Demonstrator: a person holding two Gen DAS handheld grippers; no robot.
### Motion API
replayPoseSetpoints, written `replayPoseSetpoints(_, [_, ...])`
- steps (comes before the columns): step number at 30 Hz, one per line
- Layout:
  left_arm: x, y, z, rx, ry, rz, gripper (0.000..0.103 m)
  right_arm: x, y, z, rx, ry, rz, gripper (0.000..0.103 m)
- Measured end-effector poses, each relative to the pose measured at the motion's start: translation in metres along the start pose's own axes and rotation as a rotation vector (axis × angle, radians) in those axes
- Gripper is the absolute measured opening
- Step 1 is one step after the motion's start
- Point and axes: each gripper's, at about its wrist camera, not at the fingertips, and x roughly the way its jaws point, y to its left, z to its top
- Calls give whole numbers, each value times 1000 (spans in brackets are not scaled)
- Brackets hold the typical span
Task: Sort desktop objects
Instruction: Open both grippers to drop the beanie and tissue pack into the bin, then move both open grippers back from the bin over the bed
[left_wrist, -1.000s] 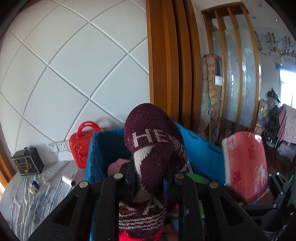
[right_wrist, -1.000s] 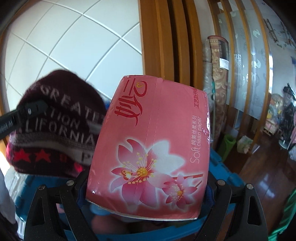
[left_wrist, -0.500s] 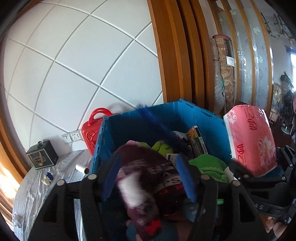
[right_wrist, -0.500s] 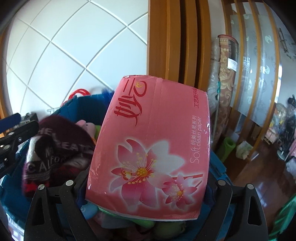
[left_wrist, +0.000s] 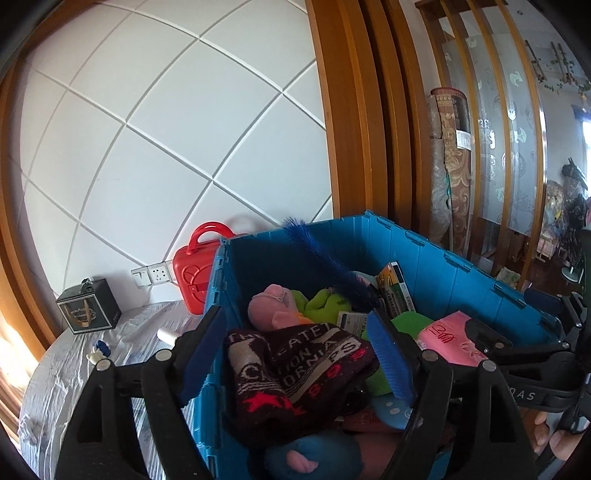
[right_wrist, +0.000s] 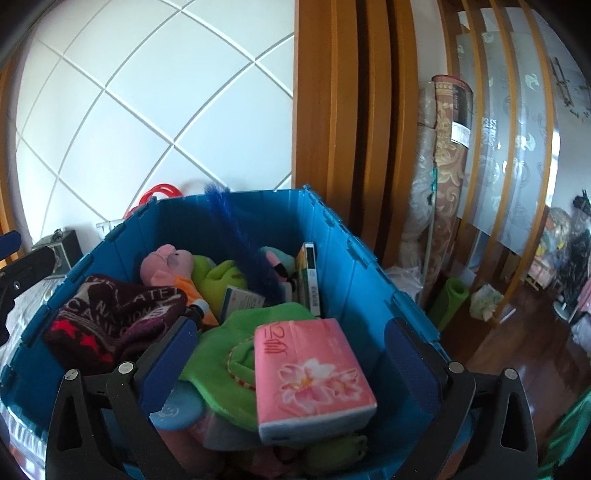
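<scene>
White wall (left_wrist: 184, 122) with diagonal grooves behind table. Wooden door frame (left_wrist: 347, 110) right of it. Rolled carpet (left_wrist: 452, 162) stands upright against frosted glass partition (left_wrist: 495, 110) with wooden slats. Wall socket (left_wrist: 159, 274) low on wall, just beside red case (left_wrist: 194, 273). Red case upright, handle on top. Dark cube-shaped box (left_wrist: 88, 312) near wall, left of socket. Grey crinkled table cover (left_wrist: 55, 376). Green roll (right_wrist: 448, 301) leans on dark wooden floor (right_wrist: 517, 354) near partition.
</scene>
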Motion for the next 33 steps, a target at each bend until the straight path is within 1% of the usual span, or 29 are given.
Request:
replayPoseSetpoints(4, [-9, 16, -3, -31, -15, 3, 81, -7, 9, 1, 16, 18, 38, 103])
replayPoseSetpoints(7, [-13, 30, -6, -52, -16, 13, 81, -16, 25, 3, 3, 4, 70, 103])
replayPoseSetpoints(13, [-28, 72, -14, -93, -36, 38, 81, -39, 76, 9, -70, -50, 89, 103])
replayPoseSetpoints(18, [-41, 124, -21, -138, -61, 63, 81, -54, 132, 14, -118, -84, 104, 103])
replayPoseSetpoints(21, [-48, 165, -29, -162, -68, 77, 81, -62, 171, 18, -127, -103, 114, 103])
replayPoseSetpoints(24, [-54, 217, -42, -193, -67, 94, 81, -69, 217, 23, -132, -125, 138, 103])
replayPoseSetpoints(26, [-54, 253, -52, -207, -53, 98, 81, -72, 247, 25, -122, -136, 167, 103])
replayPoseSetpoints(30, [-56, 341, -75, -247, -4, 142, 81, -70, 319, 30, -97, -136, 238, 103])
replayPoseSetpoints(33, [-57, 406, -93, -272, 34, 190, 81, -59, 365, 28, -87, -98, 266, 103])
